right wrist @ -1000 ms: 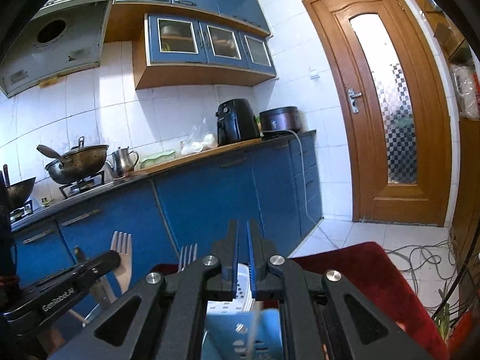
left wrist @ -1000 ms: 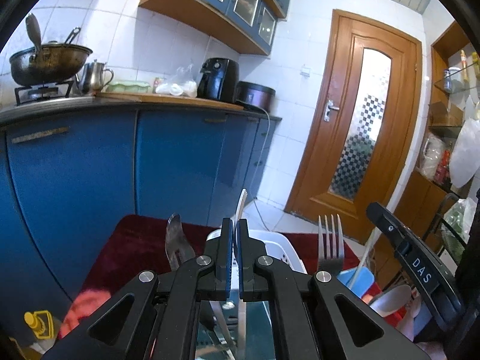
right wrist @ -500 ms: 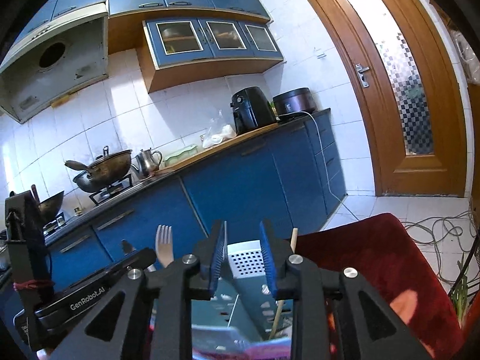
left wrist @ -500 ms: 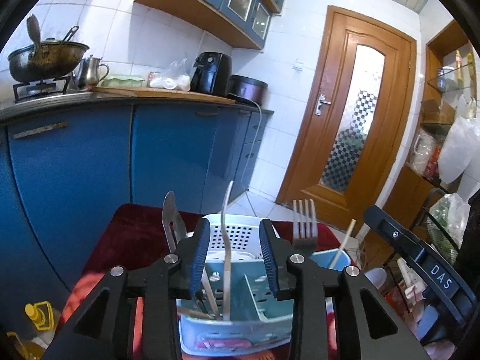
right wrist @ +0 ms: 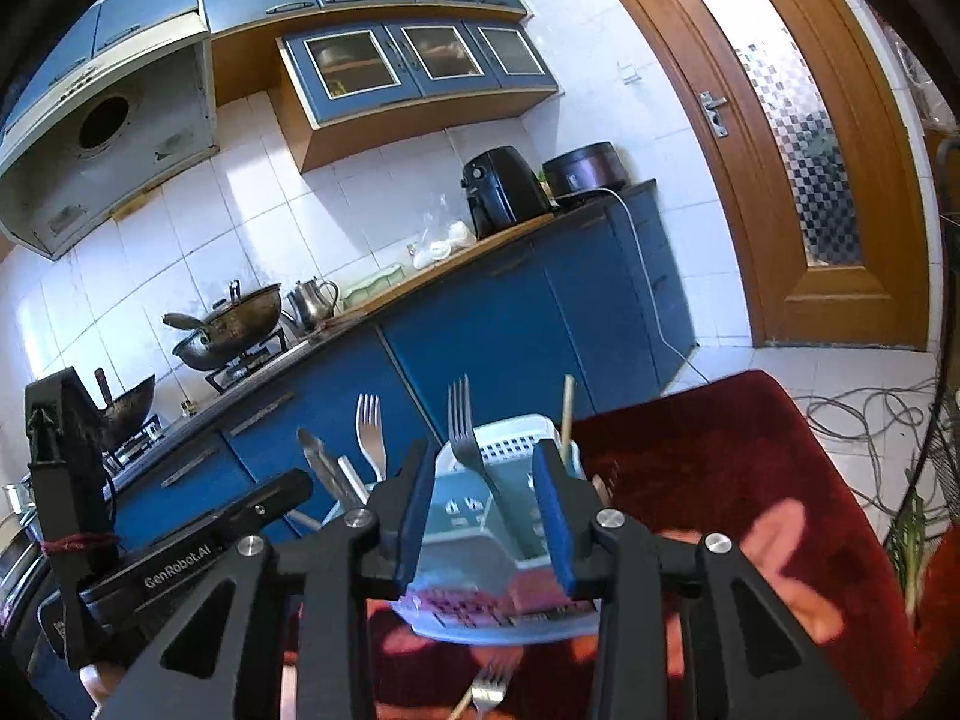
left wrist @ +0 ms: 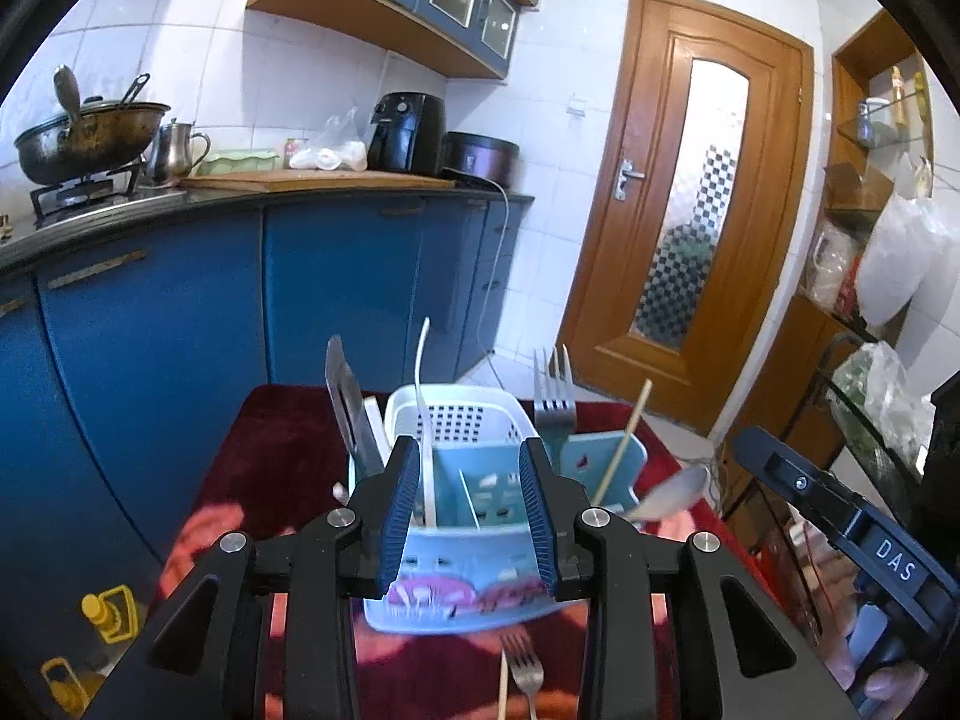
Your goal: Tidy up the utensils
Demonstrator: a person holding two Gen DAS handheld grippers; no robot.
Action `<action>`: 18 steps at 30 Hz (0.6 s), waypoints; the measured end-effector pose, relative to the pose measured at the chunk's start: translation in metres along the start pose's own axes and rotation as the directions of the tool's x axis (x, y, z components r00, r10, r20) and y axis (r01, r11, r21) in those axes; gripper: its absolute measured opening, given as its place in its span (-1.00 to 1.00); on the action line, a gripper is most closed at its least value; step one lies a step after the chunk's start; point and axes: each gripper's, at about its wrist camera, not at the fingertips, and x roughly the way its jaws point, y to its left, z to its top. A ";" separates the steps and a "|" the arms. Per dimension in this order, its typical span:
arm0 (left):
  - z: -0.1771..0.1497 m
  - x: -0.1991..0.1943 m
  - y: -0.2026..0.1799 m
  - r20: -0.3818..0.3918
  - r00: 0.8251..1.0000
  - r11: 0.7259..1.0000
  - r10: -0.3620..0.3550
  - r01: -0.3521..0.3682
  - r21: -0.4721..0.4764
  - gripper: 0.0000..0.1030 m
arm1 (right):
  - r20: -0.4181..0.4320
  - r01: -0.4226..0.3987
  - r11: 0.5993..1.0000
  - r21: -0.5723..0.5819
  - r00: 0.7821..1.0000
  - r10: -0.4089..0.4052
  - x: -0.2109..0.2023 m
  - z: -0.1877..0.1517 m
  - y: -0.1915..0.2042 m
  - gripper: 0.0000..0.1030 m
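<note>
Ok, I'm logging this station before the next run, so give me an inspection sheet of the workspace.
Surface: dark red cloth with pink patterning.
Job's things: blue caddy holds a metal fork, white utensil, flat metal utensil and chopstick; loose fork lies in front of it.
Clutter: spoon beside the caddy.
Grippers: left gripper and right gripper, jaws open, empty.
Cables: grey cables on the floor.
Surroundings: blue cabinets, wooden door.
</note>
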 end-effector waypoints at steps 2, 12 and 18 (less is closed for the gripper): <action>-0.005 -0.006 -0.003 -0.014 1.000 1.000 0.000 0.000 0.009 -0.31 | -0.014 0.015 1.000 -0.003 1.000 -0.015 -0.006 -0.005 0.000 -0.28; -0.029 -0.021 -0.005 -0.064 0.998 0.999 0.009 -0.006 0.043 -0.31 | -0.126 0.048 0.998 -0.031 0.991 -0.051 -0.015 -0.036 -0.002 -0.23; -0.043 -0.016 0.003 -0.123 0.992 0.999 0.032 -0.027 0.039 -0.31 | -0.195 0.074 0.996 -0.042 0.977 -0.081 -0.013 -0.059 -0.008 -0.22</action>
